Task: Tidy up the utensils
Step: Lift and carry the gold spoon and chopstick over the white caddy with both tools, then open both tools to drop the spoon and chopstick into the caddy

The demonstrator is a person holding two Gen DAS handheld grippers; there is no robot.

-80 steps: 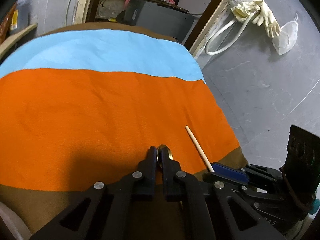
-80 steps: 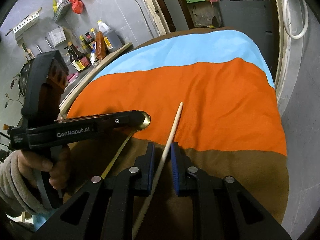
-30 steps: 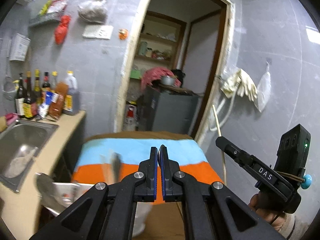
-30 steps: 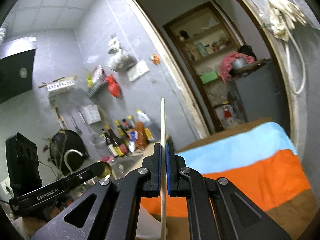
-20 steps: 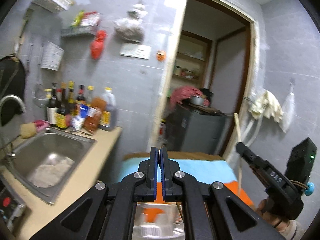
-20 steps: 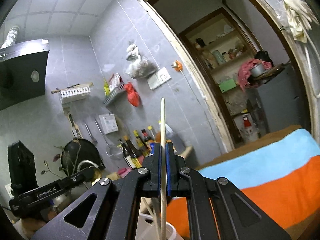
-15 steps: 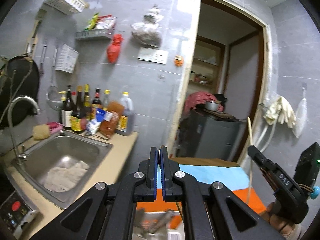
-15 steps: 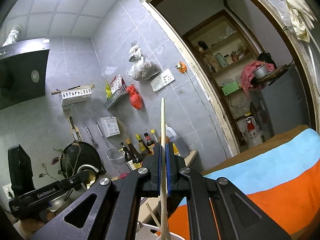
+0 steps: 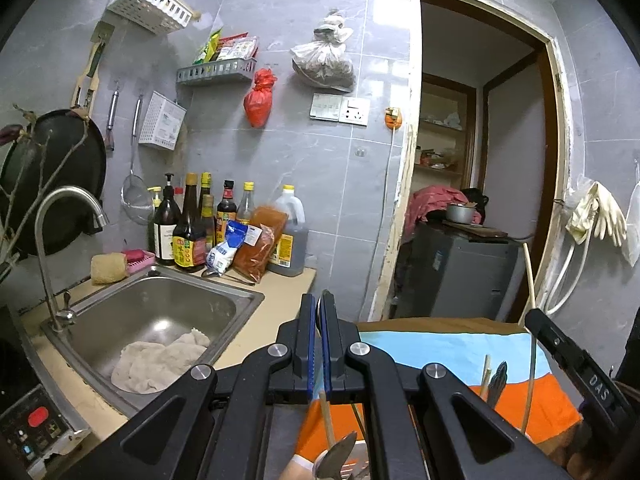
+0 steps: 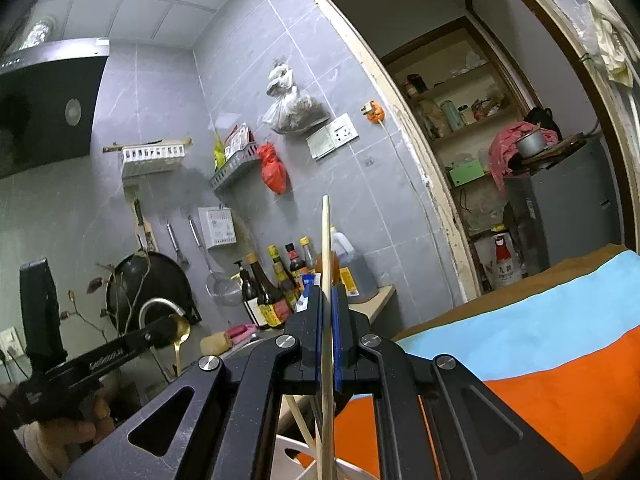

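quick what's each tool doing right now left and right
Left tool: closed on a gold spoon, bowl end pinched, handle hanging down.
Right tool: closed on a wooden chopstick, held upright above a white utensil holder.

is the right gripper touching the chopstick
Touching. The right wrist view shows the right gripper shut on the chopstick, which stands upright between its blue pads with no gap on either side.
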